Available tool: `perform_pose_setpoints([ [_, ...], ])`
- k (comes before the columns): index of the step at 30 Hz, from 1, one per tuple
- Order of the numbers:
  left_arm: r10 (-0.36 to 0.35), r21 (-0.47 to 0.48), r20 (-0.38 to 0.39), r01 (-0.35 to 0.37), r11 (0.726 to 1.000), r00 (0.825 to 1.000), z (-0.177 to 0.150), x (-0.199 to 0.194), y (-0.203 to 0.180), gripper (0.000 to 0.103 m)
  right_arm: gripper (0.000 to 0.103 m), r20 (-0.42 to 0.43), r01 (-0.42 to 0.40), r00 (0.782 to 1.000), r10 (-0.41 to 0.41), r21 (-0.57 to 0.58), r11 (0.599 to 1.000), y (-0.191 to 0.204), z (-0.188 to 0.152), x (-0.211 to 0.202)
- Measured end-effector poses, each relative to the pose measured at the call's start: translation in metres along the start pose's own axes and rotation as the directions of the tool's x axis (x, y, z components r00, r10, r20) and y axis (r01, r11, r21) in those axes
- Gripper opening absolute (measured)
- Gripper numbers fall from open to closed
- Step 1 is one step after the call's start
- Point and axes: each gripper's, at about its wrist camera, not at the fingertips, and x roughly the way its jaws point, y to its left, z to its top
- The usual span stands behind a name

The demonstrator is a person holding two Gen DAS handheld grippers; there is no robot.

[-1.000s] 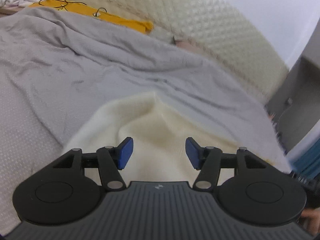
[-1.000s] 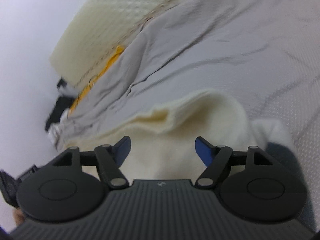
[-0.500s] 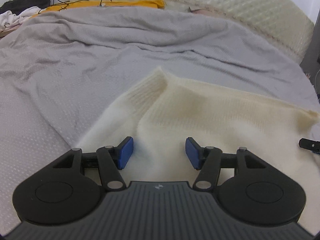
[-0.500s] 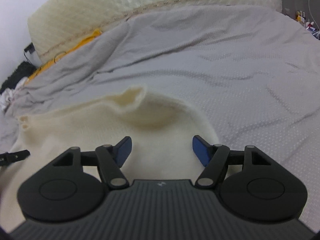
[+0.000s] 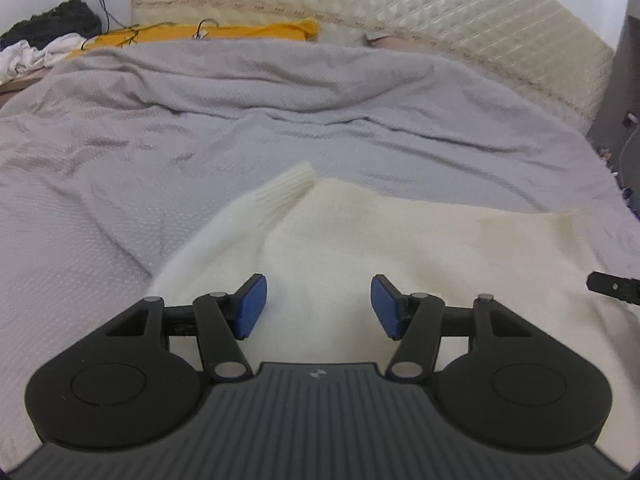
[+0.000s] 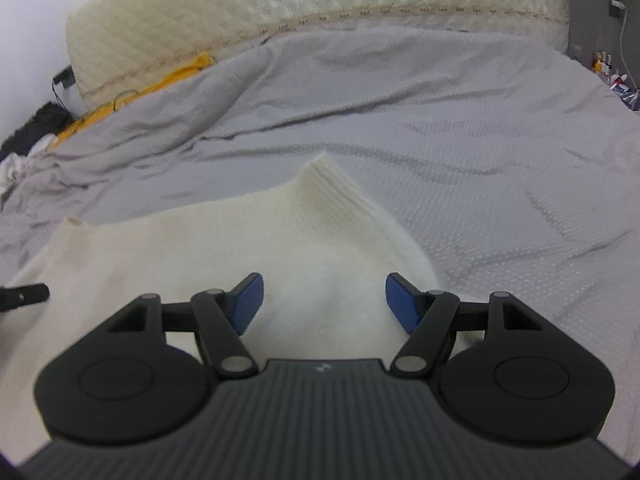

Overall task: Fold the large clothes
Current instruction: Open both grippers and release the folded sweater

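A cream knit sweater (image 5: 400,248) lies spread on the grey bedspread (image 5: 120,168); it also shows in the right wrist view (image 6: 240,248). A ribbed cuff (image 5: 288,190) sticks up at its far left corner, and another ribbed corner (image 6: 332,184) rises in the right view. My left gripper (image 5: 316,306) is open and empty just above the sweater's left part. My right gripper (image 6: 324,304) is open and empty above the sweater's right part. A tip of the other gripper shows at the right edge of the left view (image 5: 612,286) and at the left edge of the right view (image 6: 24,296).
A quilted cream headboard (image 5: 400,12) runs along the far side of the bed. A yellow garment with a hanger (image 5: 208,34) and a pile of dark and white clothes (image 5: 44,40) lie at the far left. A dark nightstand (image 5: 624,80) stands at the right.
Both grippers have swung level from a tilted pose and pulled back a little. The sweater has settled flatter on the bed, with its ribbed corners now sticking up. Both stay open.
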Motion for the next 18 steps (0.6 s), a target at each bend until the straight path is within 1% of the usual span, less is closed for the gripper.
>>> perform_pose_setpoints([
  [2, -0.011, 0.011, 0.019, 0.011, 1.0, 1.0, -0.005, -0.02, -0.006, 0.063, 0.07, 0.016, -0.013, 1.0, 0.012, 0.013, 1.0, 0.002, -0.002, -0.016],
  [9, -0.069, 0.022, 0.074, 0.068, 0.997, 0.995, -0.027, -0.093, -0.031, 0.063, 0.07, 0.075, -0.032, 0.997, 0.033, -0.008, 0.999, 0.015, -0.015, -0.081],
  [15, -0.106, 0.051, 0.084, 0.102, 0.993, 0.991, -0.052, -0.141, -0.055, 0.063, 0.07, 0.086, -0.083, 0.993, 0.079, 0.032, 0.996, 0.03, -0.034, -0.127],
  [18, -0.138, 0.045, 0.07, 0.135, 0.99, 0.988, -0.068, -0.16, -0.063, 0.063, 0.071, 0.087, -0.1, 0.992, 0.095, 0.053, 0.994, 0.036, -0.047, -0.147],
])
